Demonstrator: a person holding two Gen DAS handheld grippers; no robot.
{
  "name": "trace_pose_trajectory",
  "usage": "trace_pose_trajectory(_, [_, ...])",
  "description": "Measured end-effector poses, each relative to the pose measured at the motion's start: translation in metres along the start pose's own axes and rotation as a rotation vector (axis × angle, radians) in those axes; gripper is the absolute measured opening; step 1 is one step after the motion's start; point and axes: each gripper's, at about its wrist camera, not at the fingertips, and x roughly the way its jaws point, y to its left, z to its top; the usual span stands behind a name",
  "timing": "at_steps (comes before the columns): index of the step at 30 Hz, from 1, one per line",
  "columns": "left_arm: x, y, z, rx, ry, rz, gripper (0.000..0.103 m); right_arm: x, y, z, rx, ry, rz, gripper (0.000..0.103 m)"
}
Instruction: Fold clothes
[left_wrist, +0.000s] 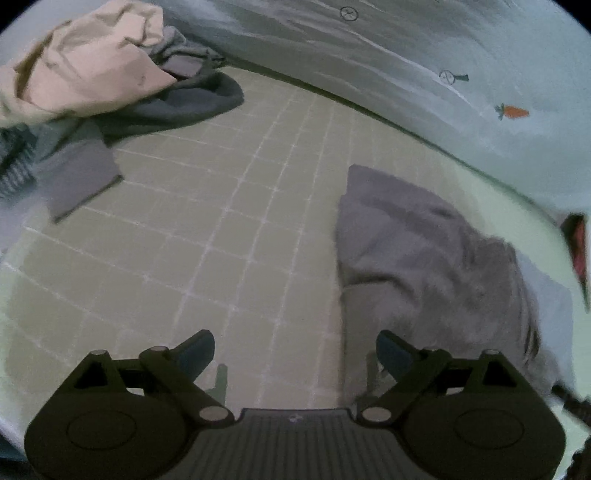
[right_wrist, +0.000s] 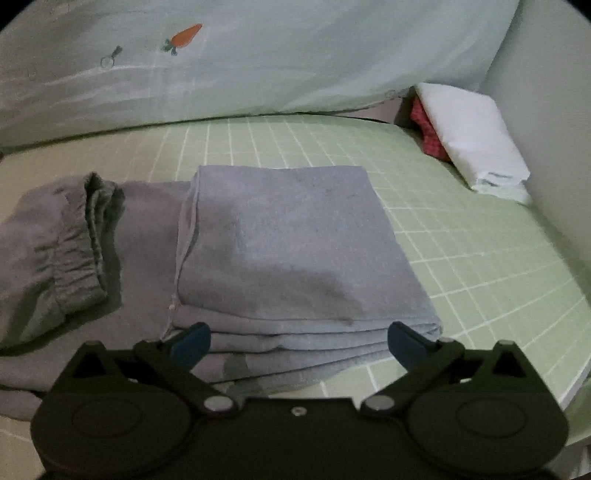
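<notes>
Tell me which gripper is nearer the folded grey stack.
Right. The right gripper hovers at the stack's near edge, jaws open. The left gripper is over bare green sheet, beside grey trousers.

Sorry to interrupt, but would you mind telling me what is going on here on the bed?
A person is folding clothes on a green checked bedsheet with two handheld grippers. The right gripper is wide open in front of a neatly folded grey-blue garment, which lies partly on grey sweatpants; it grips nothing. The left gripper is open and empty too. A pile of unfolded beige and grey clothes waits further off.
</notes>
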Motion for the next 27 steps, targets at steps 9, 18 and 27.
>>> trace_pose_trajectory(9, [0.051, -0.028, 0.024, -0.100, 0.066, -0.112, 0.094, -0.005, -0.038, -0.008, 0.023, 0.047, -0.045, 0.103])
trace_pose_trajectory(18, [0.075, -0.049, 0.028, -0.101, 0.131, -0.109, 0.060, -0.003, -0.066, -0.015, 0.049, 0.078, -0.049, 0.103])
trace_pose_trajectory(27, [0.045, -0.090, 0.026, -0.019, -0.025, -0.084, 0.010, 0.013, -0.099, -0.010, 0.058, 0.076, -0.016, 0.103])
